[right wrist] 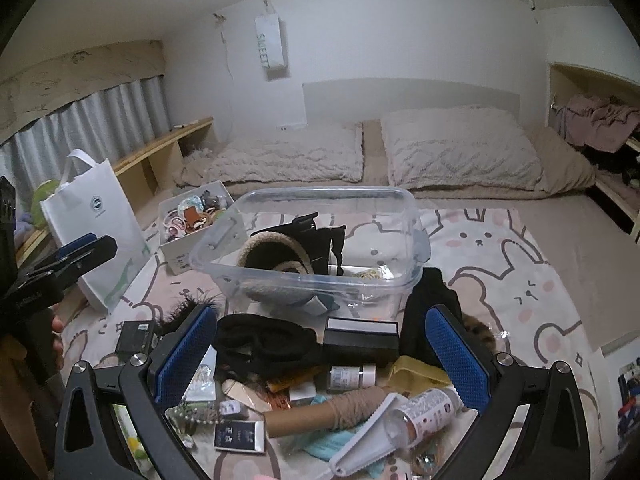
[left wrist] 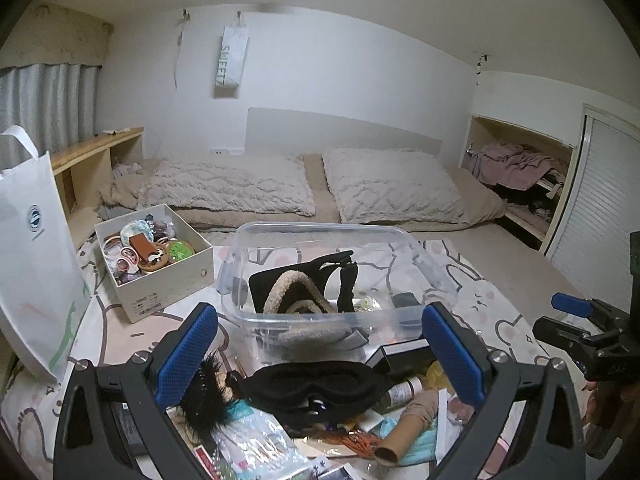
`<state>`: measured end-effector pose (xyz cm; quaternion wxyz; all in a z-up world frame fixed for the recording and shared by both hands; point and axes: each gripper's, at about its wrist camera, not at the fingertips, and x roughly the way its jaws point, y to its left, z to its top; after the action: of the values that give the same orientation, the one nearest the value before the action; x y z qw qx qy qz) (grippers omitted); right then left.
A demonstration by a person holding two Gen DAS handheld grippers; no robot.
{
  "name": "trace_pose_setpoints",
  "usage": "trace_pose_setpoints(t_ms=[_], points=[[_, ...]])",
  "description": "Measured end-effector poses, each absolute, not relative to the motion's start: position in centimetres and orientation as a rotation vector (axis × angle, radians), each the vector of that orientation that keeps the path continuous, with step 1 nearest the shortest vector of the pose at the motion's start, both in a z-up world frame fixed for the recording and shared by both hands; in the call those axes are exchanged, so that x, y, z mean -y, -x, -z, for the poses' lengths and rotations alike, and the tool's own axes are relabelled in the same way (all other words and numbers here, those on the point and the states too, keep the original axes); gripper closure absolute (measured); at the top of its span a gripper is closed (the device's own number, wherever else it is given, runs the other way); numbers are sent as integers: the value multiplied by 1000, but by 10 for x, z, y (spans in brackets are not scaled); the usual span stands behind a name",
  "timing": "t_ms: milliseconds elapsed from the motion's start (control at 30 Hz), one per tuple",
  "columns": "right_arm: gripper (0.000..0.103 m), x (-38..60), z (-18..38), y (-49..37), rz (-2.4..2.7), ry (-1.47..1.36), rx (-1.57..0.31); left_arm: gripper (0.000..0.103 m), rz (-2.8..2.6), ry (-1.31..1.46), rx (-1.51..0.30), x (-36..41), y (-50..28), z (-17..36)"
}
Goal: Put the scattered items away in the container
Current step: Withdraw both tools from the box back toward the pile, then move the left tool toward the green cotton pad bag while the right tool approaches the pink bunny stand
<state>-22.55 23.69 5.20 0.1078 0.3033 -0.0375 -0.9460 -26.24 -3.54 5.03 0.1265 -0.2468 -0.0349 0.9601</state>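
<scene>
Right wrist view: the clear plastic container (right wrist: 308, 256) at 12 o'clock already holds a fleece-lined hat (right wrist: 276, 258) and dark gloves (right wrist: 320, 240). Most clutter remains outside at 6 o'clock: black sleep mask (right wrist: 260, 340), black box (right wrist: 360, 340), cardboard tube (right wrist: 320, 416), small bottle (right wrist: 424, 408). Both the right gripper (right wrist: 320, 360) and left gripper (left wrist: 320, 356) gape wide, empty. The task looks barely begun.

Clear plastic container (right wrist: 308, 276) sits lidless on the blanket, scattered items (right wrist: 320, 384) piled just before it.
</scene>
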Motion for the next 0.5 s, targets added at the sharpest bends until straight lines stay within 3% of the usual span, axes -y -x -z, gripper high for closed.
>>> trace_pose_setpoints(t_ms=[500], points=[[0,-253,-41,146,2829,-762,150,0,-2825,615,92,29,179,-47]])
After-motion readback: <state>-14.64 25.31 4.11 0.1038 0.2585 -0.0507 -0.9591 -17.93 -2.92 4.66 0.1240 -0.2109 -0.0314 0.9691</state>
